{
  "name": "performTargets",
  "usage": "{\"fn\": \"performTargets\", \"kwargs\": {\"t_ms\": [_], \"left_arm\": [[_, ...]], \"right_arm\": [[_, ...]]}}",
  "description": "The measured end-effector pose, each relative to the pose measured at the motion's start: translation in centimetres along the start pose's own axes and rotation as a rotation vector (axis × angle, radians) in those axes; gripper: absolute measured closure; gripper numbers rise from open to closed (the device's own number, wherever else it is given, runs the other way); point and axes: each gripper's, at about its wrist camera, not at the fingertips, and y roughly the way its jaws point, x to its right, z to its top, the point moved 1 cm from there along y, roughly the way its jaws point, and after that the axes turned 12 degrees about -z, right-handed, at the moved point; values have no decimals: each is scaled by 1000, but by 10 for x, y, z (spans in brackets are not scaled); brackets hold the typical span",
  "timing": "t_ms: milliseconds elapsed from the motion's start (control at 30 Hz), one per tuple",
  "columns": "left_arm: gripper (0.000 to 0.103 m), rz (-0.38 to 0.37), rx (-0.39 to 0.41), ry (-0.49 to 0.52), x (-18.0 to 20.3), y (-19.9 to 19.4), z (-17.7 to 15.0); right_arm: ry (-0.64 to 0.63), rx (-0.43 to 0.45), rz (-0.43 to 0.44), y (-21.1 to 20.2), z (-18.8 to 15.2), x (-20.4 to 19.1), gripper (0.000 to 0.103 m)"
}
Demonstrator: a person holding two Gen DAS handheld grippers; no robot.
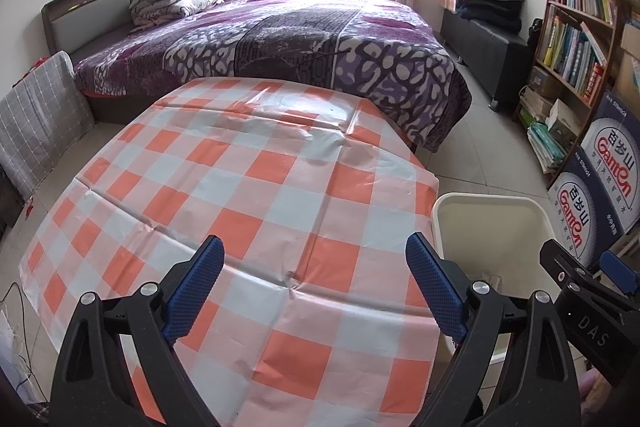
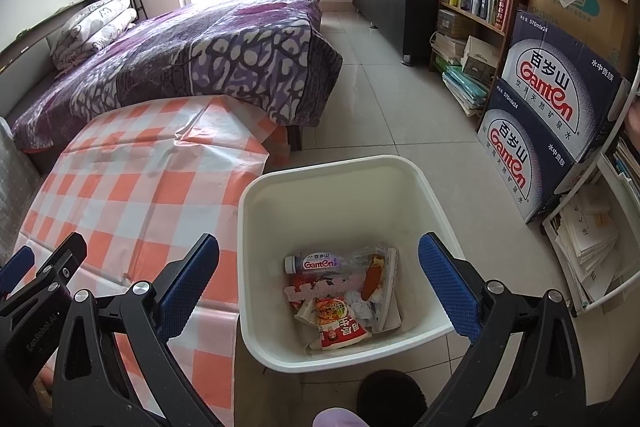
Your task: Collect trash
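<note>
Left gripper (image 1: 314, 281): hovering over the checked tablecloth (image 1: 248, 195), fingers spread apart, holding nothing.
Right gripper (image 2: 319, 279): hanging above the white bin (image 2: 256, 227), fingers wide apart, empty.
Trash: lying in the bin beside the table; a bottle (image 2: 320, 263) reading "Ganten", a red snack packet (image 2: 340, 323), crumpled wrappers.
Boxes (image 2: 548, 115): standing stacked beyond the bin, printed "Ganten" and "570ml×24".
Bed (image 1: 280, 43): sitting behind the table.
</note>
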Motion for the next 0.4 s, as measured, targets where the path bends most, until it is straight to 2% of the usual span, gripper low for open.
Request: {"fn": "performTargets", "kwargs": {"t_ms": [400], "left_arm": [[13,10,-20,-22,-2,3,1]], "right_arm": [[-1,-4,0,1,0,0,7]]}}
